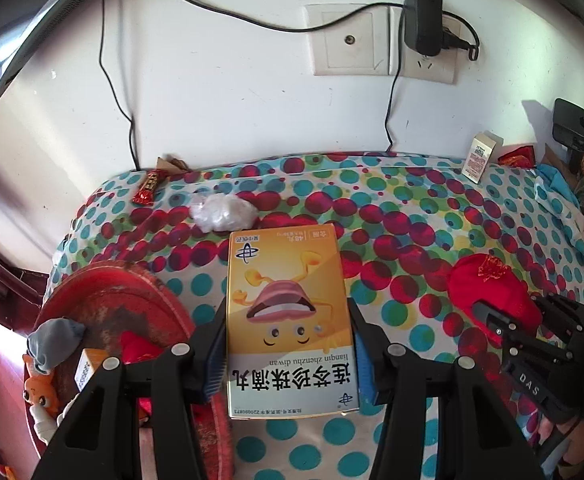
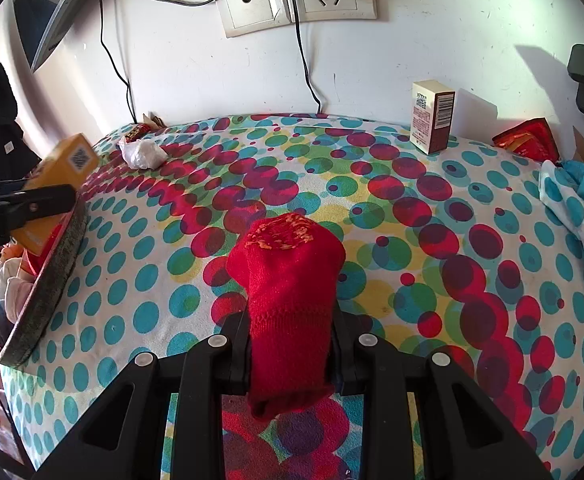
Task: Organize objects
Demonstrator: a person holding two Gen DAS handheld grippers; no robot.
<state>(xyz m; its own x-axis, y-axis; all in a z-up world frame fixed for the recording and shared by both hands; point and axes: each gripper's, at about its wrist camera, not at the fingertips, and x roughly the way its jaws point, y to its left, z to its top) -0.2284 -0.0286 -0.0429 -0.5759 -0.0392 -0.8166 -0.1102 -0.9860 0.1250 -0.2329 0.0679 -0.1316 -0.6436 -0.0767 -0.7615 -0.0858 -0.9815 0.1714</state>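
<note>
You are clamping the flat yellow cardboard medicine box [image 1: 290,320] in your left gripper [image 1: 290,354], the blue pads pressing on its two long side edges near the printed end. The box's long axis is running straight out along the fingers, away from you toward the wall, and its printed face is turned up toward the camera. Below and to the left of this gripper the round red basin [image 1: 112,312] is sitting with a small orange carton, a grey rag and a toy fox already inside; judging by that, the basin is where the box is going. Keep the box level as you are carrying it over the rim, and be lowering it flat beside the small carton, long edge along the basin wall, before you are easing the pads apart.

Your right gripper [image 2: 292,354] is pinched tight on the red knitted sock [image 2: 288,300], which is standing up out of the jaws with its patterned toe end pointing forward and up. It is hovering over the dotted tablecloth [image 2: 372,208], well right of the basin. Ahead of it, near the wall, the small white-and-brown upright carton [image 2: 432,116] and the crumpled clear plastic bag [image 2: 142,152] are waiting.
</note>
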